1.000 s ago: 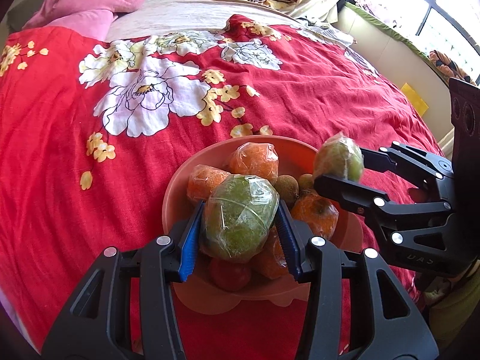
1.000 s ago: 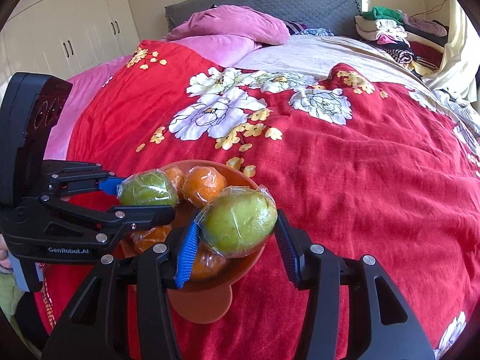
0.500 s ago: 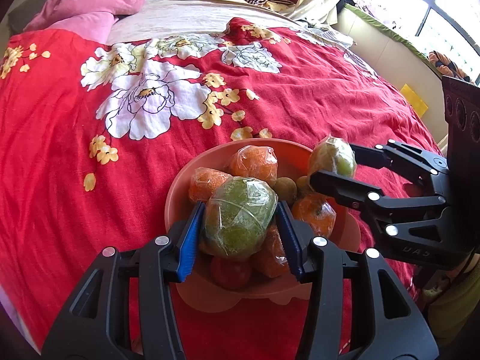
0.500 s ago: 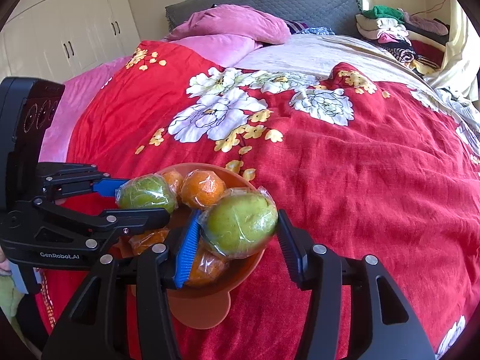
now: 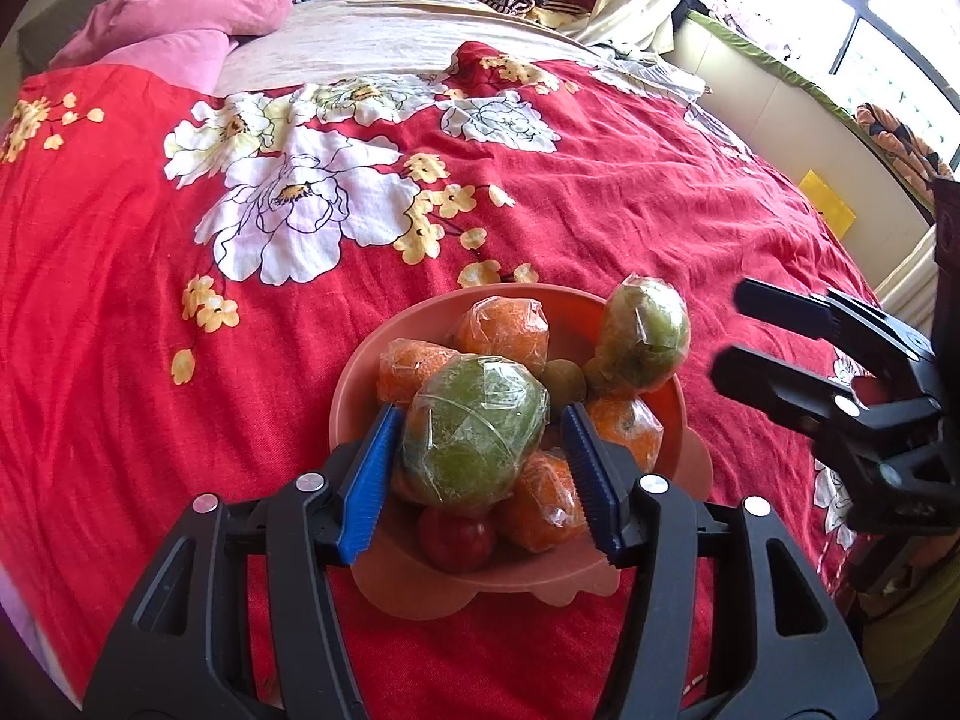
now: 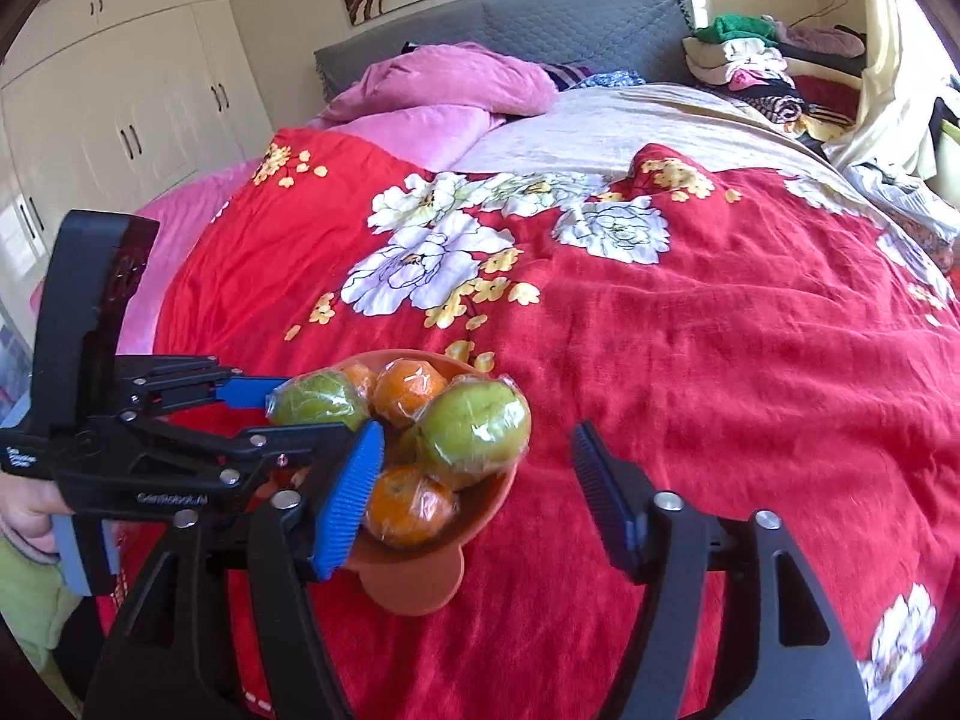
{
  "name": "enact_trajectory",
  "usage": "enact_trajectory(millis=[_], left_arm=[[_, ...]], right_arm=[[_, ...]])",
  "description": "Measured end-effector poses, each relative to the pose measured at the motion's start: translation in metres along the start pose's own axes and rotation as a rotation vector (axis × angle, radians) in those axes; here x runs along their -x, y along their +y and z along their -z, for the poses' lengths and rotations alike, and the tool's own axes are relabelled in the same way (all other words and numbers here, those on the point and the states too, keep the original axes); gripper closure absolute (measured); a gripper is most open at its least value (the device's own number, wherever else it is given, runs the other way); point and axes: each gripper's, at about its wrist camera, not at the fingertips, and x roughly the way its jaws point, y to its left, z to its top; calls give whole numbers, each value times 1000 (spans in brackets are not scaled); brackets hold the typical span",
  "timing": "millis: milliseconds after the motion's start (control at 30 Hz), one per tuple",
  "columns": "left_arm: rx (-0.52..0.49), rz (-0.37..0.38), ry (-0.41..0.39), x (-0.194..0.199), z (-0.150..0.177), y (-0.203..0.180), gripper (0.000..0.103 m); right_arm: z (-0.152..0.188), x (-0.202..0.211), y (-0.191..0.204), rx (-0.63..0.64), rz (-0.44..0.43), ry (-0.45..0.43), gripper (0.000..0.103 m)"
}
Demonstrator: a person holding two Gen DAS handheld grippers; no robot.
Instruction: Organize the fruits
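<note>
While both tools' jaws are opening, the left tool (image 5: 480, 468) brackets a wrapped green fruit (image 5: 474, 432), pads barely clear of it, atop the pile in the orange bowl (image 5: 354, 384) on the bed (image 5: 600, 216). Right tool (image 6: 474, 498): released, empty. Its wrapped pear (image 6: 474, 432) rests at the bowl's 2 o'clock rim, long axis tilted upright, leaning outward; may roll. Left tool nearer.

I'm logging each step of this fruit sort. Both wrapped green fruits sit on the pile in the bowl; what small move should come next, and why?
Probably lift the left gripper clear. Its jaws are opening around the green fruit, which rests on the oranges in the bowl, while the right gripper has already opened and left its pear on the rim.
</note>
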Motion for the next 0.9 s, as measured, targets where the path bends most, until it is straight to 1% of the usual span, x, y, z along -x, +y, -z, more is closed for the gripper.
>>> enact_trajectory(millis=[67,100,133,233,400,467,800,900], left_arm=[[1,-2,-4,1,0,-1,54],[0,-3,-5,2,0,-2,54],[1,-5,-7,3,-1,-2,53],[2,-4,-16,6,-1,-3,46],[0,-5,-33,15,-1,-8,43],[0,-5,-44,20,0,-10,39],[6,-20,-95,52,8,-17,28],[11,-30,-113,64,14,-19,22]], right_arm=[[3,9,0,-11,4,-13,29],[5,14,-1,-16,10,-17,25],[6,18,0,-17,14,-22,24],[9,28,0,-19,36,-29,21],[13,42,2,-26,49,-43,14],[14,48,5,-20,52,-49,13],[19,80,21,1,74,-87,8],[20,89,25,4,81,-97,7]])
